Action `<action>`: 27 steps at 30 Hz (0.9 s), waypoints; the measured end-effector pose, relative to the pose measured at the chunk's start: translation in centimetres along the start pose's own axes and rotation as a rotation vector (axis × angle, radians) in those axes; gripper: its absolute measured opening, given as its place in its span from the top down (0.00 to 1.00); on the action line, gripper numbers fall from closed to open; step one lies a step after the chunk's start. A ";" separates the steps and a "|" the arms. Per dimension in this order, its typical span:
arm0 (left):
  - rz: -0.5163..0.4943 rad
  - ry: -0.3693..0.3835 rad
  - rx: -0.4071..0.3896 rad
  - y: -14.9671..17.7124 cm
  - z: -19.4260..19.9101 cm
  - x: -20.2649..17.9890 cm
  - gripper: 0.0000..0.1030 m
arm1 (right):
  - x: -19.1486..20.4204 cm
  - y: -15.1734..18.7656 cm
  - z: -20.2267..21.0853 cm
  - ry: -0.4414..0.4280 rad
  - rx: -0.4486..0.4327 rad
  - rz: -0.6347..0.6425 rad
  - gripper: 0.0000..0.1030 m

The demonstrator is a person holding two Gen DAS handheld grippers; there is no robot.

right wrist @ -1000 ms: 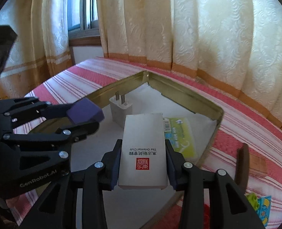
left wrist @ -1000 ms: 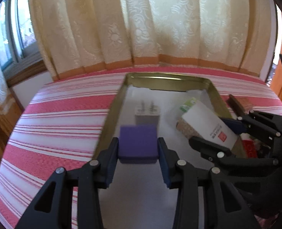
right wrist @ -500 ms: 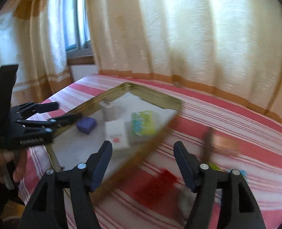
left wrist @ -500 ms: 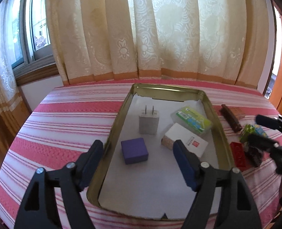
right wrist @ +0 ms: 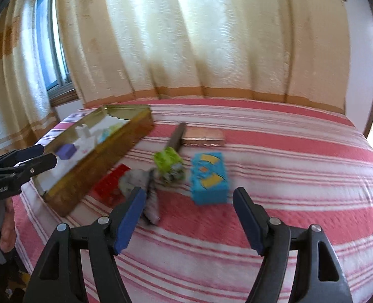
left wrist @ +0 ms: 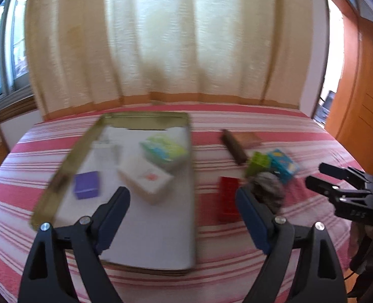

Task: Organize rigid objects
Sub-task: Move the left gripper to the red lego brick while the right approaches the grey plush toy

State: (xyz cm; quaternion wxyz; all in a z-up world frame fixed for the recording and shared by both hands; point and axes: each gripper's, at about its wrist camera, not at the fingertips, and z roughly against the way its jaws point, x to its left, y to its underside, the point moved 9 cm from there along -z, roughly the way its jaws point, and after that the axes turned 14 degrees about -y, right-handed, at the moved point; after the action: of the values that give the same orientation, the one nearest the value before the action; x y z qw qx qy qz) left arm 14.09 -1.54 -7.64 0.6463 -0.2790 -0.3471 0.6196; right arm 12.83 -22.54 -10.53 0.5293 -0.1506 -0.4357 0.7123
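A gold tin tray (left wrist: 67, 161) lined with white paper holds a purple block (left wrist: 86, 185), a white box (left wrist: 148, 179), a green packet (left wrist: 163, 149) and a white charger (left wrist: 108, 151). My left gripper (left wrist: 181, 194) hovers over the tray's right edge, its jaws opening with nothing between them. To the right, on the striped cloth, lie a red brick (left wrist: 228, 199), a grey lump (right wrist: 136, 179), a green brick (right wrist: 167, 162) and a blue block (right wrist: 209, 179). My right gripper (right wrist: 189, 193) stands open just in front of the blue block, holding nothing.
A wooden box (right wrist: 203, 136) and a dark bar (right wrist: 177, 135) lie behind the loose pieces. Curtains hang along the far edge of the red-striped surface (right wrist: 287, 202). A hand (right wrist: 7, 227) holds the left gripper's handle. An orange door (left wrist: 363, 101) stands at the right.
Both grippers let go of their loads, the purple block and the white box, which now lie in the tray. Both then opened, drew back and swung right toward the loose pieces.
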 end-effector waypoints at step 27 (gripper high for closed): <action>-0.112 0.052 0.070 2.2 -3.7 -5.8 0.17 | 0.3 0.3 -1.7 -0.032 -0.005 -0.007 0.28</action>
State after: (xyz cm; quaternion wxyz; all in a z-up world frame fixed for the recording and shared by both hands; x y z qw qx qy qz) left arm 15.73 -6.89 -12.19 0.6980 -0.2524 -0.3234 0.5870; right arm 13.68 -21.45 -11.70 0.5242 -0.1389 -0.4464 0.7117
